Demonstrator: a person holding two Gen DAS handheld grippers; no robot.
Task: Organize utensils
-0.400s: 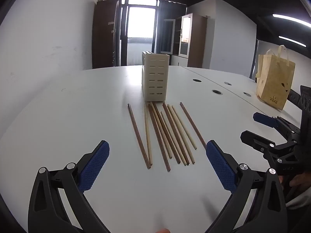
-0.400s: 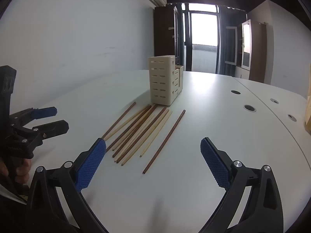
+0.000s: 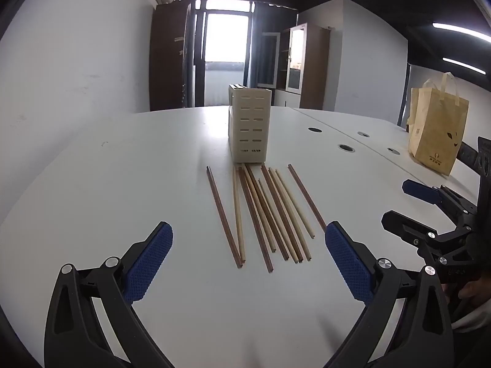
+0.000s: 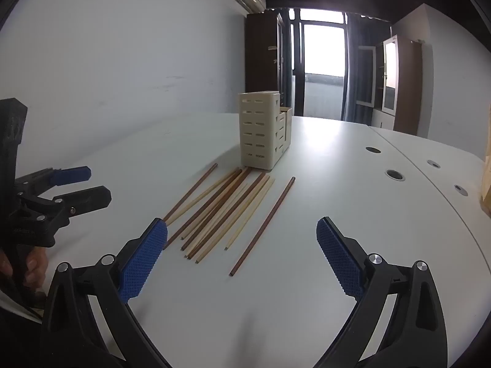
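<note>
Left wrist view: the left gripper (image 3: 248, 256) gapes empty; chopsticks (image 3: 267, 211) fan across frame centre below the holder (image 3: 249, 127). Right wrist view: the right gripper (image 4: 242, 253) is likewise spread (nothing held); pinching bunched sticks risks scattering neighbours.

Left gripper (image 3: 249, 247) and right gripper (image 4: 242, 240) hover, jaws wide.

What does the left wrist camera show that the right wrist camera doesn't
Only the left wrist view shows the whole tan shopping bag standing on the table's right side. Only the right wrist view shows the holder's lower side compartment. Both show the cream utensil holder, the loose chopsticks lying in front of it, and both grippers open and empty.
</note>
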